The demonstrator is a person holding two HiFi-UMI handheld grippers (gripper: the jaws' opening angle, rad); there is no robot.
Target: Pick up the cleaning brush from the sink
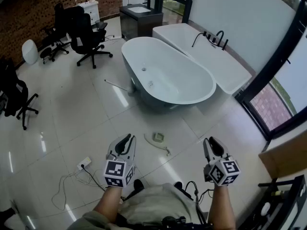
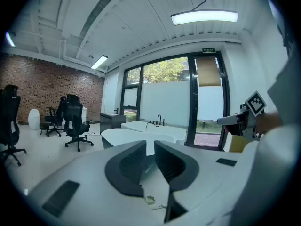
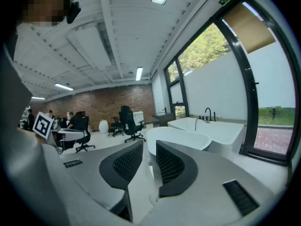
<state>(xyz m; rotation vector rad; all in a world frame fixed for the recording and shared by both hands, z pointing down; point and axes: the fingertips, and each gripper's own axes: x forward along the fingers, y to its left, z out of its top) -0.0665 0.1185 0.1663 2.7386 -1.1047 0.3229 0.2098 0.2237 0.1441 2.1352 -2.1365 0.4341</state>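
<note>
No cleaning brush shows in any view. The sink (image 1: 139, 9) is a white basin on a dark cabinet, far across the room beyond the oval bathtub (image 1: 168, 75). My left gripper (image 1: 126, 139) is held low in front of the person, over the tiled floor, and points toward the tub. Its jaws stand a little apart with nothing between them, as the left gripper view shows (image 2: 150, 142). My right gripper (image 1: 213, 142) is held level beside it to the right. Its jaws are likewise a little apart and hold nothing (image 3: 149, 142).
A rectangular white tub with black taps (image 1: 211, 56) stands against the window wall. Black office chairs (image 1: 86, 35) stand at the back left. A small floor fitting (image 1: 158, 138) and a power strip with cables (image 1: 84, 164) lie near the person's feet. A cardboard box (image 1: 288, 157) sits at right.
</note>
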